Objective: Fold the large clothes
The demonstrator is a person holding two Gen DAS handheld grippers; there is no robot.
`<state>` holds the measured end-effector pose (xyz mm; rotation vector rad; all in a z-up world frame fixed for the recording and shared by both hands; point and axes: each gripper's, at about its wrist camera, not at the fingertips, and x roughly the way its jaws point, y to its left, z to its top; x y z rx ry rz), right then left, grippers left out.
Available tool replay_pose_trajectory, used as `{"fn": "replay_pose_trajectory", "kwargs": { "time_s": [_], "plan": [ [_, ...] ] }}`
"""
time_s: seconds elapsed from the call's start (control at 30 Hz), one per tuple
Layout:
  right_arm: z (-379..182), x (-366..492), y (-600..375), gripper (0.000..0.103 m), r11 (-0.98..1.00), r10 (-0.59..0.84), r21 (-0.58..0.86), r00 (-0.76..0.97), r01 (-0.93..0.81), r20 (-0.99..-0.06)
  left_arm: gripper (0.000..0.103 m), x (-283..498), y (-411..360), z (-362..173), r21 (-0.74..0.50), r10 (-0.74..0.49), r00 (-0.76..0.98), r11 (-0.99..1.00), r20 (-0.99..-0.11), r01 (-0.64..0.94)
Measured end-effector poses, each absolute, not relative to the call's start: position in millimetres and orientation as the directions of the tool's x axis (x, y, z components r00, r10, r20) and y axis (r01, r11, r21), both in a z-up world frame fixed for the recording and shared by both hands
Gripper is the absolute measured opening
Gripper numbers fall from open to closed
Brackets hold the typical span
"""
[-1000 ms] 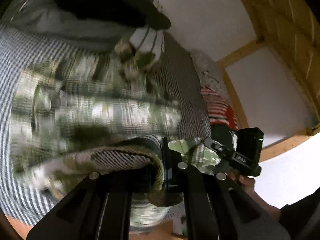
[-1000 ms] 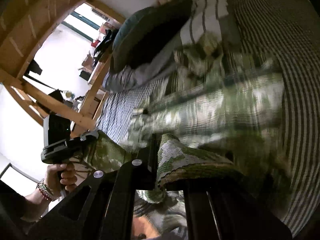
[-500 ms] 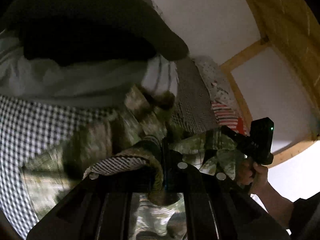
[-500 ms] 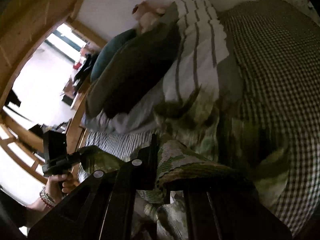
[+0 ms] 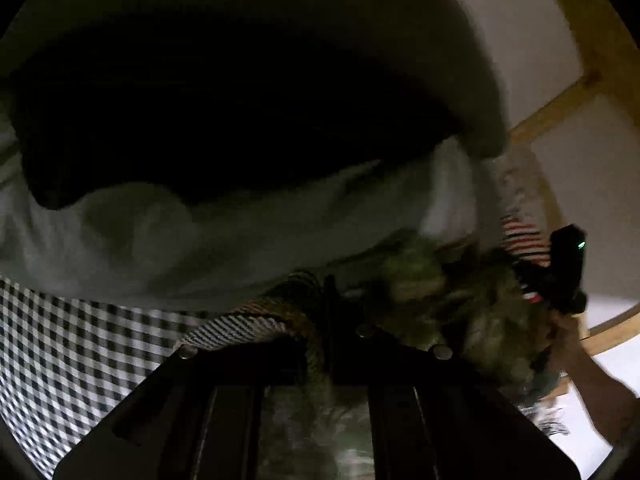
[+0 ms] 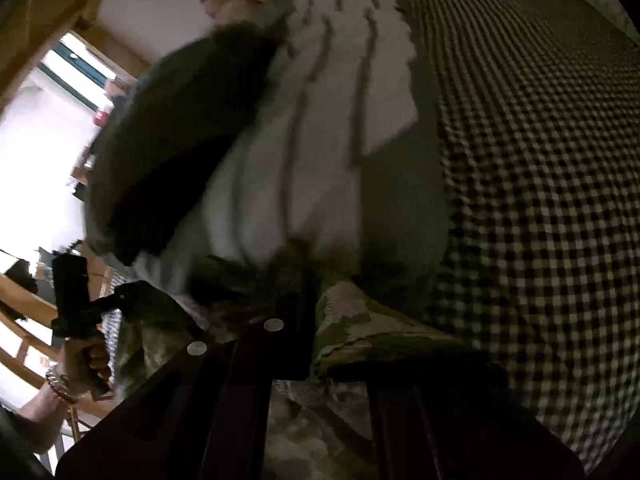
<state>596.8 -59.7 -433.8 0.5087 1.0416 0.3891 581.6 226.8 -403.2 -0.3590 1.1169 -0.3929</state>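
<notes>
At the lower centre of both wrist views, the left tool (image 5: 326,300) and right tool (image 6: 308,300) were clamped tight on the plaid garment (image 6: 360,320), a limp green-checked hem stretched above the gingham bed (image 6: 540,200), best kept level and taut while laid.

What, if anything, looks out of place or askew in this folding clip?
Nothing looks damaged or spilled. The green plaid garment hangs bunched between the left gripper and right gripper, both shut on its edge, above the checked bedspread near the dark pillow. Motion blur hides finer detail.
</notes>
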Motion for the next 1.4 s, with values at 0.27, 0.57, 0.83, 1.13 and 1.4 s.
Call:
{"fn": "replay_pose_trajectory", "kwargs": {
  "time_s": [0.27,0.57,0.83,1.13,1.4],
  "plan": [
    [-483,604,-59,0.006,0.847,0.482,0.532,0.413,0.007,-0.772,0.009,586,217,-445,-0.372,-0.378,0.331,0.925,-0.865,0.084],
    [-433,605,-34,0.065,0.921,0.376,0.384,0.394,-0.061,-0.839,0.098,577,166,-399,-0.121,-0.275,0.425,0.927,-0.863,0.354],
    [-390,615,-80,0.1,0.753,0.561,0.652,0.431,0.09,-0.707,0.098,588,185,-327,-0.133,-0.321,0.569,0.928,-0.757,0.348],
    [-404,553,-47,0.1,0.819,0.559,0.568,0.114,0.08,-0.822,0.098,500,146,-343,-0.424,-0.493,0.337,0.868,-0.802,0.258],
    [-465,486,-11,0.095,0.862,0.504,0.5,-0.045,0.086,-0.862,0.098,445,118,-423,-0.256,-0.313,0.287,0.942,-0.906,0.219]
  ]
}}
